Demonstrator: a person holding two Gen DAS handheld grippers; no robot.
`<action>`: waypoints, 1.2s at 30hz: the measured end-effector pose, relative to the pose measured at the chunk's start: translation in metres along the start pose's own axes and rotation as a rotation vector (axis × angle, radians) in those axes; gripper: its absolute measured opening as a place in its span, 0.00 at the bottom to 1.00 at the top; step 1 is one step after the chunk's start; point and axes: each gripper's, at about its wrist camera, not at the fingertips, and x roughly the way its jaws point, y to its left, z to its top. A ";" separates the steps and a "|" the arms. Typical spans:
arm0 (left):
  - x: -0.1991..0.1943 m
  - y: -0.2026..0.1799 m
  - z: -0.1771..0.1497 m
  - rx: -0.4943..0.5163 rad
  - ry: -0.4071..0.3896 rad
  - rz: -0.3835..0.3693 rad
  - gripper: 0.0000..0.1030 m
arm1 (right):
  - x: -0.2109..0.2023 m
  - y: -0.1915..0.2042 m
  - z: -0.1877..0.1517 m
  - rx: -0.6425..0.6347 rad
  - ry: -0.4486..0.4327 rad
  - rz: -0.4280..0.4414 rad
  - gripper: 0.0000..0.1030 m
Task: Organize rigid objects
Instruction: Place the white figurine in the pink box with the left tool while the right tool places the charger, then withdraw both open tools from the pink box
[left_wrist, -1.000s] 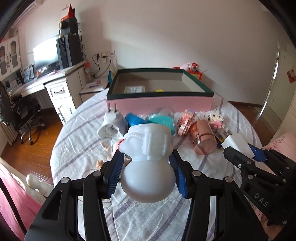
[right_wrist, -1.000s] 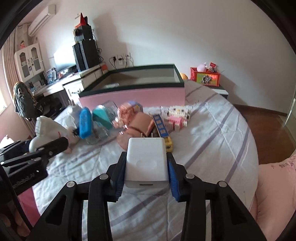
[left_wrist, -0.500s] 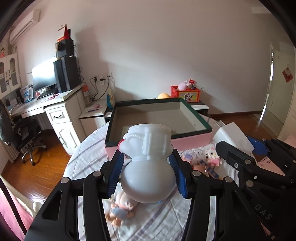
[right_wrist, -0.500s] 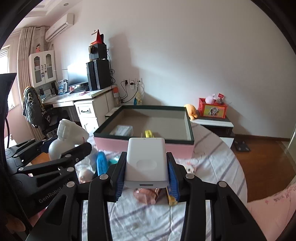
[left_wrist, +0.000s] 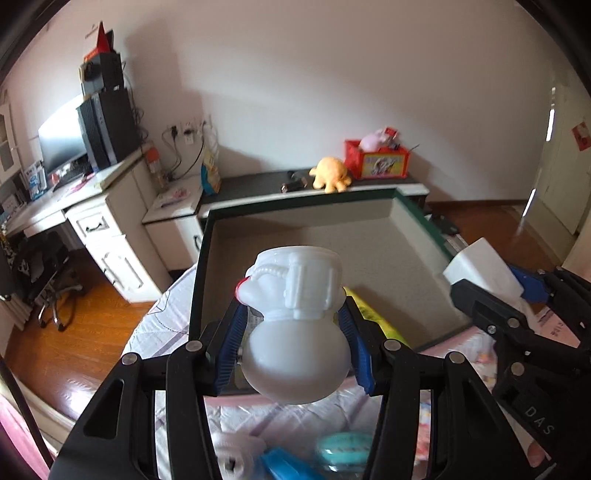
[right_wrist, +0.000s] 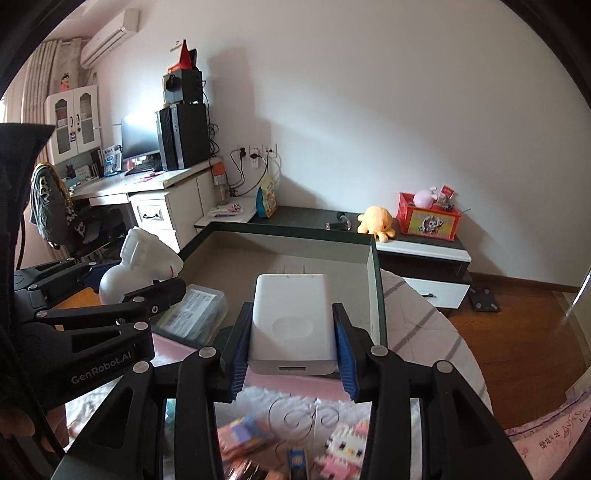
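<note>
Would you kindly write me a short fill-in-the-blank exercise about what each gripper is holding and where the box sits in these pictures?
1. The left gripper is shut on a white ____-shaped figurine.
2. The right gripper is shut on a flat white ____.
3. Both items are held over the open box with the dark ____ rim.
4. Behind the box, a yellow plush ____ sits on the low cabinet.

Missing words: astronaut; charger; green; octopus
</note>
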 end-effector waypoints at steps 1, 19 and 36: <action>0.010 0.001 0.001 0.007 0.018 0.009 0.51 | 0.007 -0.001 0.001 -0.001 0.015 -0.001 0.40; 0.022 0.018 -0.004 -0.038 0.027 0.023 0.85 | 0.073 -0.027 -0.012 0.063 0.143 -0.030 0.69; -0.177 0.027 -0.086 -0.134 -0.279 0.116 1.00 | -0.123 0.021 -0.036 0.103 -0.195 -0.055 1.00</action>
